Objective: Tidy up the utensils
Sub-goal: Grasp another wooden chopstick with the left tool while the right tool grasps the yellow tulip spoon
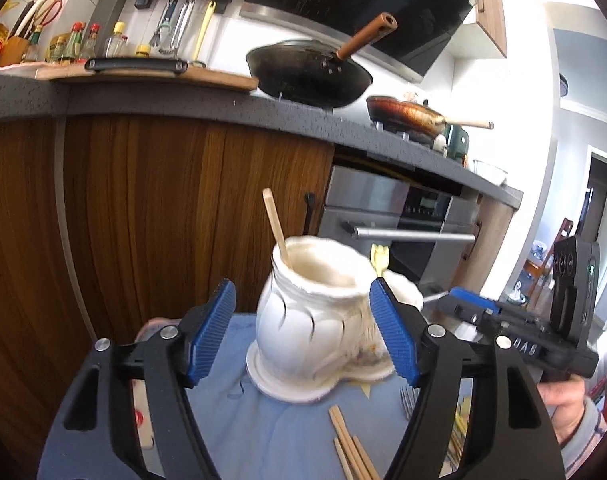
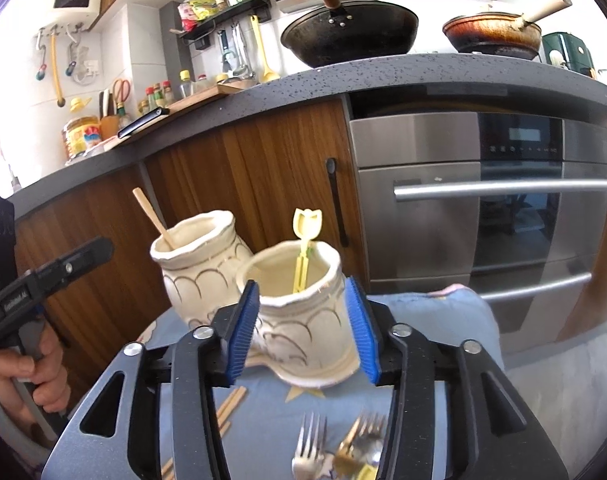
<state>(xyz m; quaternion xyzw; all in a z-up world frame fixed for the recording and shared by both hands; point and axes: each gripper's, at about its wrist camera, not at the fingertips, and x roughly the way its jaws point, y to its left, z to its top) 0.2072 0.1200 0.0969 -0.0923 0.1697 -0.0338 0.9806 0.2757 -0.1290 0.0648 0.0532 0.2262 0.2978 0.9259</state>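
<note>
We judge sorting mid-way: both grippers, left gripper [image 1: 303, 332] and right gripper [image 2: 303, 332], fingers apart, each straddle own holder pot unclamped. Left pot [image 1: 315, 312] holds chopstick [image 1: 275, 226]; right pot [image 2: 303, 312] holds yellow pick [image 2: 305, 248]. Loose chopsticks [image 1: 351, 448], forks [image 2: 335, 448] near on blue cloth [image 1: 263, 432]. Next: we pick loose piece.

black hand-held gripper [image 1: 303, 332], ribbed blue pads [image 1: 213, 330], silver screws.

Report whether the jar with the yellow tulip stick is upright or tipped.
Tipped: the jar leans, its base edge lifted off the blue cloth.
</note>
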